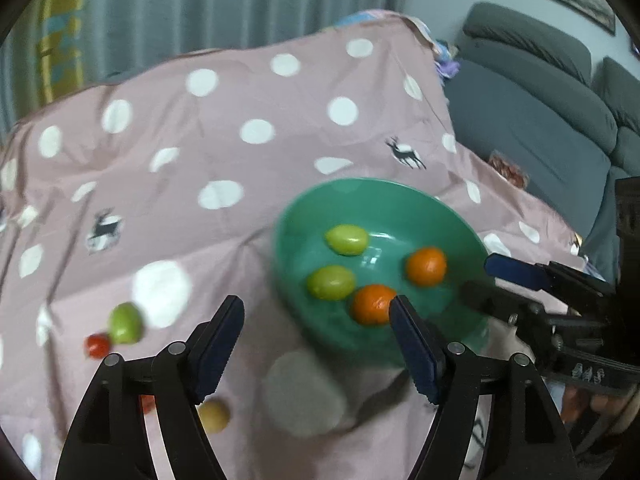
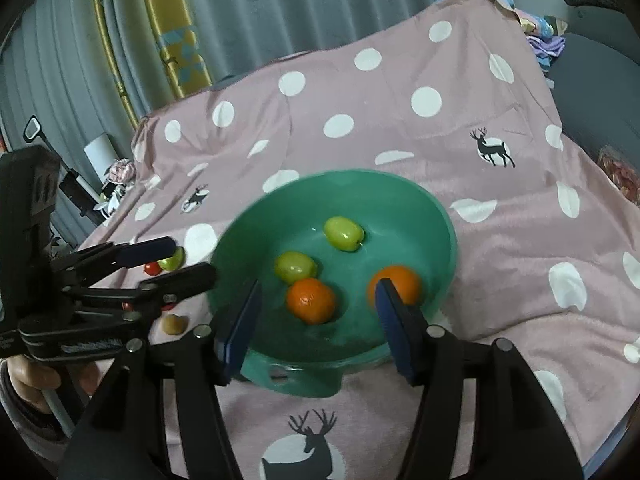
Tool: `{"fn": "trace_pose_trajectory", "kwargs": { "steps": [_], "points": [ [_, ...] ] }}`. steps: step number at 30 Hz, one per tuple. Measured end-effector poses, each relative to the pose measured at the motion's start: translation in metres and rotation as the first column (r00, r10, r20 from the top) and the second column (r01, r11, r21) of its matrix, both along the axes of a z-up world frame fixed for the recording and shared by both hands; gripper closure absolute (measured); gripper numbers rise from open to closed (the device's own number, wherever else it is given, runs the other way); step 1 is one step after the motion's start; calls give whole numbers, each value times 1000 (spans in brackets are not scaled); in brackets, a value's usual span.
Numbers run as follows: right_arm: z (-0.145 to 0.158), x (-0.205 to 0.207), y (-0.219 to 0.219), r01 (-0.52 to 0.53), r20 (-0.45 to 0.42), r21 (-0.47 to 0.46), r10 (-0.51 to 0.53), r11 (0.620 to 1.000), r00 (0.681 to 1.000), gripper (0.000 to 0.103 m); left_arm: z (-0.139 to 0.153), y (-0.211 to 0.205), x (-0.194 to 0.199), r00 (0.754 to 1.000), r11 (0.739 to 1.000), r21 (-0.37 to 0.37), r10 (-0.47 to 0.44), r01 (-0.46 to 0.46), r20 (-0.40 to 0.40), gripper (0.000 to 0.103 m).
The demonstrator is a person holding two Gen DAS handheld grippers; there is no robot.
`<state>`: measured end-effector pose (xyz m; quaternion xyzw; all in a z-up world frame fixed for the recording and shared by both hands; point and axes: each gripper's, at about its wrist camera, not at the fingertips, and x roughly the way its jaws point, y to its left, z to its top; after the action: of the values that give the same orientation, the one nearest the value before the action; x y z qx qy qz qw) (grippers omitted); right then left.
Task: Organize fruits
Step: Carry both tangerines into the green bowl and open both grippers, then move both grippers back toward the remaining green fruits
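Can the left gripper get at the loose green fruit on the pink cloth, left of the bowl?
Probably yes. The left gripper is open and empty, and the small green oval fruit lies uncovered on the pink polka-dot cloth. Only a small red fruit touches it; the green plastic bowl stands clear.

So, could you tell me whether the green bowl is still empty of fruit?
No, the green bowl already holds two oranges and two green fruits, plainly seen in the right wrist view.
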<state>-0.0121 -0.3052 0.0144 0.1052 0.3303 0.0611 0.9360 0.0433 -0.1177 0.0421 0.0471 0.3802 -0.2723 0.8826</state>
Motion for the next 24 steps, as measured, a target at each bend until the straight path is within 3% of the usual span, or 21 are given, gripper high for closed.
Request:
{"fn": "trace_pose_trajectory", "kwargs": {
  "steps": [7,13,16,24],
  "points": [
    [12,-8,16,-69,32,6,69,998,997,44,12,97,-24,991,989,-66,136,-136,-3,28],
    [12,-12,36,-151,42,8,150,989,988,42,-6,172,-52,964,964,39,264,-264,-12,28],
    [7,-12,50,-202,30,26,201,979,979,42,-22,188,-65,961,959,76,275,-272,-40,28],
    [-8,-9,92,-335,-24,36,336,942,942,42,-47,185,-64,965,968,50,250,-247,-76,30]
  ]
}}
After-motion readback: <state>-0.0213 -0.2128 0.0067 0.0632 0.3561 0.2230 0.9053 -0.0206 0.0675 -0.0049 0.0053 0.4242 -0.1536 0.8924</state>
